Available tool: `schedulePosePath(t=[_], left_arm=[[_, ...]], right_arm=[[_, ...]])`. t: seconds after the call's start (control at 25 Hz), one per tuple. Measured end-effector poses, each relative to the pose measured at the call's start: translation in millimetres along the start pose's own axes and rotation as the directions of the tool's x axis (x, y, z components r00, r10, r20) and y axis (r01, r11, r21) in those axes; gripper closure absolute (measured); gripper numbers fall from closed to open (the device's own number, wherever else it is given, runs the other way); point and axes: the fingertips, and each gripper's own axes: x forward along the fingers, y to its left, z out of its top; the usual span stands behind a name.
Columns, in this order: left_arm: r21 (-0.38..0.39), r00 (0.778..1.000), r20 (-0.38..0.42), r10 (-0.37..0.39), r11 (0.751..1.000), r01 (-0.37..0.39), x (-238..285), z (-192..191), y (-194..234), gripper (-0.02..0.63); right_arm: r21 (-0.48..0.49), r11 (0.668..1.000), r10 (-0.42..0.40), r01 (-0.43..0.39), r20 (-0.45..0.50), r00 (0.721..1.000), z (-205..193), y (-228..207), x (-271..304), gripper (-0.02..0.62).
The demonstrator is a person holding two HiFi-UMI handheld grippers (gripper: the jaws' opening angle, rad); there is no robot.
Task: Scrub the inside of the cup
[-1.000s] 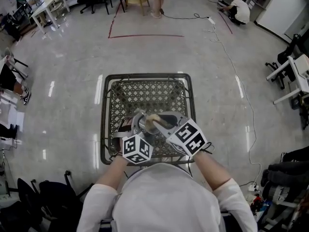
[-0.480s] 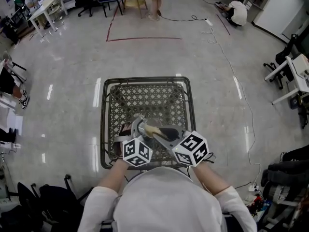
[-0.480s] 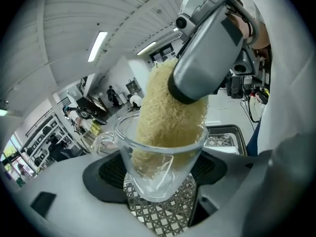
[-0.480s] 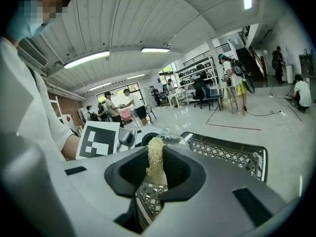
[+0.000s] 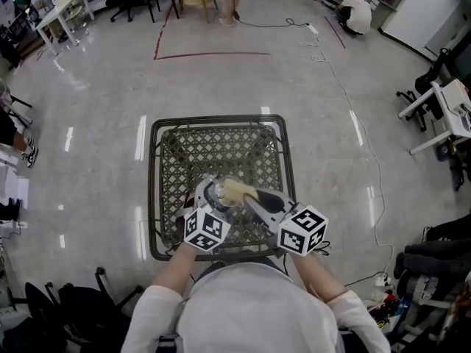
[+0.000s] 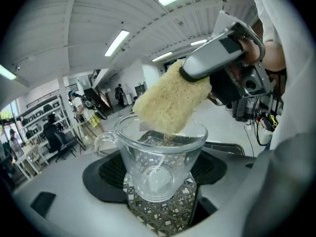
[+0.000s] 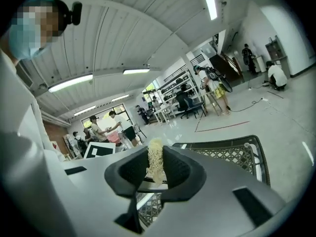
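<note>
A clear glass cup (image 6: 159, 162) with a handle on its left side is clamped between the jaws of my left gripper (image 6: 158, 184), held above the wicker table. In the head view the cup (image 5: 217, 194) sits just ahead of the left gripper (image 5: 210, 210). My right gripper (image 7: 155, 169) is shut on a yellow scrubbing sponge (image 7: 155, 163). In the left gripper view the sponge (image 6: 170, 102) hangs over the cup's rim, its lower corner dipping into the mouth. In the head view the sponge (image 5: 237, 190) is at the cup's right edge, with the right gripper (image 5: 254, 197) behind it.
A square wicker table (image 5: 165, 142) with a dark metal rim stands below both grippers on a glossy grey floor. Desks and chairs (image 5: 66, 6) stand at the far left, more furniture (image 5: 449, 109) at the right, and a cable (image 5: 353, 116) runs along the floor.
Both grippers have drifted slightly; the sponge has shifted up and left from beside the cup to over its mouth. The head camera has tilted a little.
</note>
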Motion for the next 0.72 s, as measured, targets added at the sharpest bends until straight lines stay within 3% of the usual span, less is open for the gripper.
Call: schedulePosePath(t=[0.16,0.32,0.72], left_arm=[[-0.102,0.998,0.066,-0.016,0.995,0.022,15,-4,0,0.239],[-0.182,0.994,0.105,0.008,0.983,0.012,28,-17,10,0.239],[-0.294,0.986,0.156,0.048,0.956,0.0,66,-59,29,0.239]], right_arm=[[0.099,0.994,-0.048,0.038,0.106,0.993,4,-23,-18,0.503],[0.266,0.962,-0.128,0.067,0.22,0.967,2,-49,-36,0.503],[0.318,0.93,-0.253,0.183,0.197,0.947,-31,-88,-66,0.503]])
